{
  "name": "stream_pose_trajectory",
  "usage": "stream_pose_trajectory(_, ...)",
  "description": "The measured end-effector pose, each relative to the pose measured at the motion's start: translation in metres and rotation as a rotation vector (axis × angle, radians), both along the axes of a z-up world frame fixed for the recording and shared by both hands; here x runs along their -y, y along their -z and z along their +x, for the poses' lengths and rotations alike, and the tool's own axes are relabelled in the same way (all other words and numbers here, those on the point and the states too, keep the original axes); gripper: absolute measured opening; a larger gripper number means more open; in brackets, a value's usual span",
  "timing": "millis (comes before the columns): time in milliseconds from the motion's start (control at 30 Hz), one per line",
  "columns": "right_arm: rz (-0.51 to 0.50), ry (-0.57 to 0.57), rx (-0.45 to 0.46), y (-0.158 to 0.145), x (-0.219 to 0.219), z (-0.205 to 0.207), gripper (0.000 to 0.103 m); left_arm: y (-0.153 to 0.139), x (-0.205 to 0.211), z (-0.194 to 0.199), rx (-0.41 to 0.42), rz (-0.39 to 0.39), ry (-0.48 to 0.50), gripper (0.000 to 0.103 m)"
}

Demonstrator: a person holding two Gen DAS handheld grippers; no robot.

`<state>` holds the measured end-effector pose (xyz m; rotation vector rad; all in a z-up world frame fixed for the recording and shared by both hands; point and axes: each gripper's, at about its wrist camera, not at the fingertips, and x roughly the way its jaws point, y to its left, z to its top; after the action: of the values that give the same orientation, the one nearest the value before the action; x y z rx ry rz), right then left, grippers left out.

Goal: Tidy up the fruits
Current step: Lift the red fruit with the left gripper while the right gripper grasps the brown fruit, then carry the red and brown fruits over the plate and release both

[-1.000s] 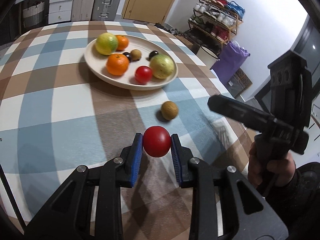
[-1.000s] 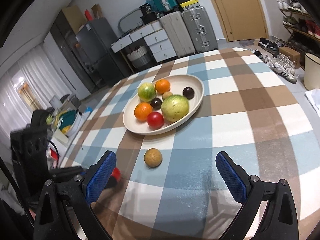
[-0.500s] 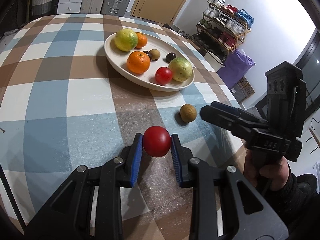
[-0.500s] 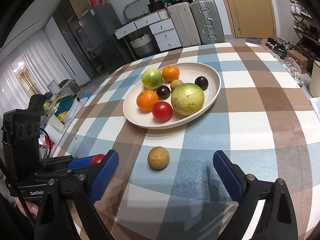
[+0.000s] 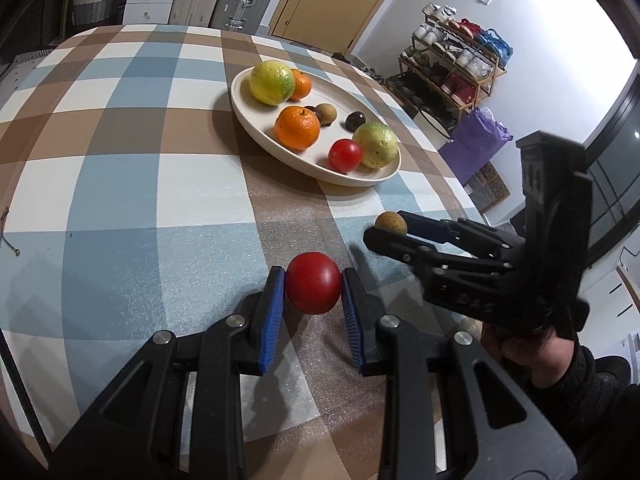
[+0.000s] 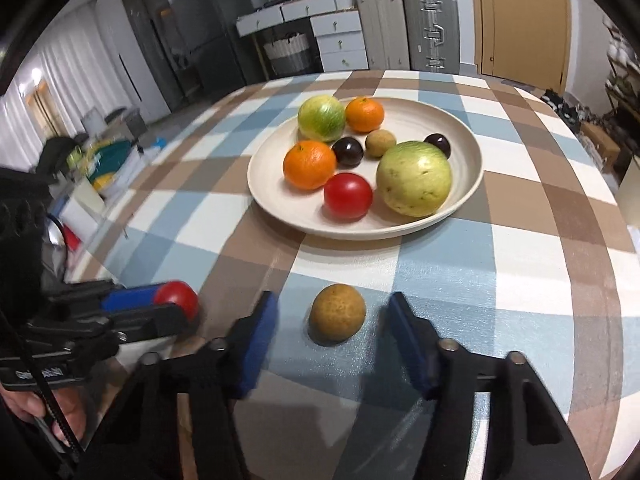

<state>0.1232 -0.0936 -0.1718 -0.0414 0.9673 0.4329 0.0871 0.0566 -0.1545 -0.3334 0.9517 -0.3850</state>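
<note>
My left gripper [image 5: 313, 289] is shut on a red tomato [image 5: 314, 288] and holds it just above the checked tablecloth; the tomato also shows in the right wrist view [image 6: 178, 298]. My right gripper [image 6: 333, 312] is open, its blue pads on either side of a small brown round fruit [image 6: 337, 313] lying on the cloth, not touching it. That fruit shows in the left wrist view [image 5: 391, 223] behind the right gripper [image 5: 386, 229]. A cream plate [image 6: 466, 136] beyond holds two oranges, two green-yellow fruits, a second tomato [image 6: 347, 195] and small dark fruits.
The round table's edge [image 6: 624, 264] curves close on the right. A shoe rack [image 5: 456, 60] and purple bag [image 5: 476, 140] stand past the table's far side. Suitcases [image 6: 404, 24], drawers and a door line the back wall.
My right gripper moved forward and narrowed, so the brown fruit now lies between its pads. My left gripper kept hold of the tomato and swung slightly, bringing the plate further right in its view.
</note>
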Motion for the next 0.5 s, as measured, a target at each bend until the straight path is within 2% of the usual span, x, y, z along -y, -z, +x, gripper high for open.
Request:
stream_pose_trajectory(67,-0.016,-0.002,0.009,0.000,-0.002,-0.001,0.042,-0.001,-0.002,-0.002,0.004,0.002,-0.008,0.025)
stream_pose_trajectory(133,0.003,-0.008,0.001,0.000,-0.001,-0.002,0.028,-0.002,-0.003,-0.003,0.005,0.003,-0.013,0.025)
stream_pose_trajectory(333,0.044,-0.007,-0.007,-0.003,0.006,-0.008,0.028,-0.010,-0.006,-0.008,0.020,0.019,-0.034,0.025)
stream_pose_trajectory(500,0.087,0.007,0.024,-0.016,0.014,-0.016,0.028,-0.017,-0.005,-0.010,0.021,0.036,-0.052,0.025)
